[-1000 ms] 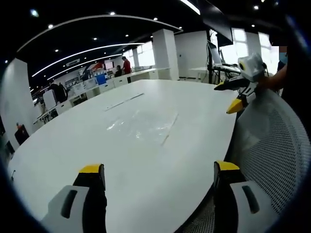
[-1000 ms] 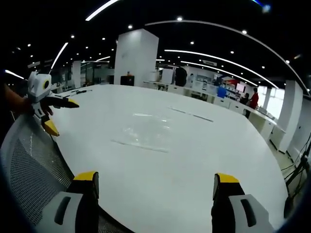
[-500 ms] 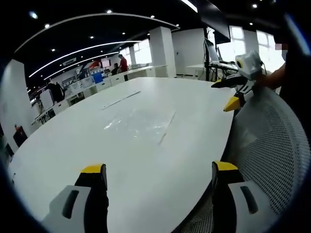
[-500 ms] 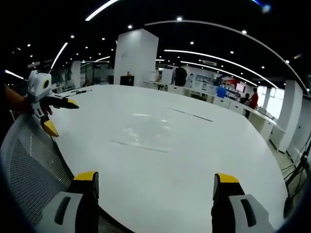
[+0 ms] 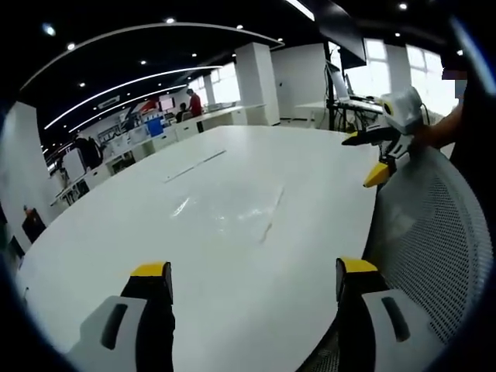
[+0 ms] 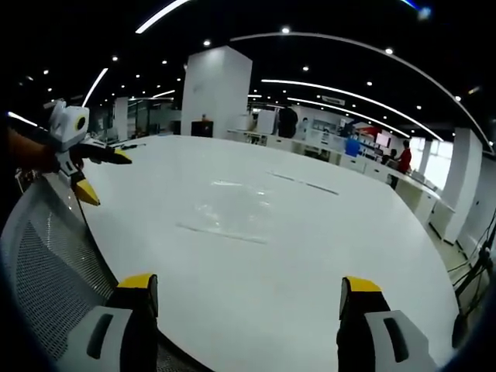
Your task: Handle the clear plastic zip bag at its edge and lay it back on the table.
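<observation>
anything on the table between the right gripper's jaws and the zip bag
No, bare white table lies between the right gripper and the clear zip bag in the right gripper view.

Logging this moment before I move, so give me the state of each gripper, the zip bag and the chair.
left gripper: open, empty.
right gripper: open, empty.
clear plastic zip bag: lying flat on the white table, untouched.
mesh chair back: upright beside the table edge.

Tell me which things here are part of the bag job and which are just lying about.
Part of the job:
clear zip bag, flat on the white table
left hand-held gripper, open
right hand-held gripper, open

Just lying about:
mesh chair back
long strip farther along the table
</observation>
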A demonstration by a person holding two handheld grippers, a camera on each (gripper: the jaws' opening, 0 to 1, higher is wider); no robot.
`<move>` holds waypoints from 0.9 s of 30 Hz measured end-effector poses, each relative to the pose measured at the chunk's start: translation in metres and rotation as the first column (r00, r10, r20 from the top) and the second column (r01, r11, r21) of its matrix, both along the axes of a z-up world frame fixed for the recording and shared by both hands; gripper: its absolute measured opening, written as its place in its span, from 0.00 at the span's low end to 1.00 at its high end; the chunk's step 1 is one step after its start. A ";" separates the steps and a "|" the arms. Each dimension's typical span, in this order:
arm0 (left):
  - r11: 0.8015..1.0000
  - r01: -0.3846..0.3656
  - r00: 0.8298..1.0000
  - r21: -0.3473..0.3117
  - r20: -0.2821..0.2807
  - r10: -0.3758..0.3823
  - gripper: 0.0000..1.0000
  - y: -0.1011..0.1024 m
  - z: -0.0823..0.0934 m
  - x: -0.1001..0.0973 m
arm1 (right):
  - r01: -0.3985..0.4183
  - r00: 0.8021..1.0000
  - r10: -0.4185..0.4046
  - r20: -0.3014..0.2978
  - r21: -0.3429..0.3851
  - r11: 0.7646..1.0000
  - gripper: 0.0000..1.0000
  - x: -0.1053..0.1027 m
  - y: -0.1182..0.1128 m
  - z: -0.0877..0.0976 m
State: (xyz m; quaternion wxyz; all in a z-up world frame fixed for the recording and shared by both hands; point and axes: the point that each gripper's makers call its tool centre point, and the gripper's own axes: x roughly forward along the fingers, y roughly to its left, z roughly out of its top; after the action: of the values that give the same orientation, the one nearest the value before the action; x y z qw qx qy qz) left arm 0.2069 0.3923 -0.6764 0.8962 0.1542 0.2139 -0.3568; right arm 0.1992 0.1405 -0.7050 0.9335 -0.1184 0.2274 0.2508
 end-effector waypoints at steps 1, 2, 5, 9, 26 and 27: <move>1.000 0.002 1.000 0.001 -0.001 -0.002 0.86 -0.001 0.000 0.001 | 0.001 1.000 -0.001 0.001 0.001 1.000 0.98 0.000 0.000 0.000; 1.000 0.006 1.000 0.002 -0.001 -0.006 0.86 -0.002 0.000 0.002 | 0.002 1.000 -0.002 0.002 0.002 1.000 0.98 0.001 -0.001 0.000; 0.999 0.030 1.000 0.015 -0.005 -0.030 0.86 -0.005 -0.001 0.006 | 0.008 1.000 -0.008 0.003 0.005 1.000 0.98 0.001 -0.002 0.000; 0.998 0.055 0.998 0.027 -0.005 -0.055 0.84 -0.010 -0.001 0.010 | 0.007 1.000 -0.007 0.001 0.005 1.000 0.98 0.001 -0.002 0.000; 0.993 0.100 0.995 0.060 -0.025 -0.099 0.80 -0.021 -0.009 0.020 | 0.011 1.000 -0.011 0.001 0.008 1.000 0.98 0.000 0.000 0.001; 0.993 0.101 0.995 0.061 -0.027 -0.100 0.79 -0.021 -0.010 0.020 | 0.008 1.000 -0.008 -0.001 0.008 1.000 0.97 0.000 0.000 0.001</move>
State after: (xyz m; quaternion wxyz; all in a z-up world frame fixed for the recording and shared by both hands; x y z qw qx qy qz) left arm 0.2269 0.3710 -0.6864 0.8693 0.1884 0.2274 -0.3964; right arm 0.1994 0.1405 -0.7039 0.9350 -0.1136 0.2271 0.2478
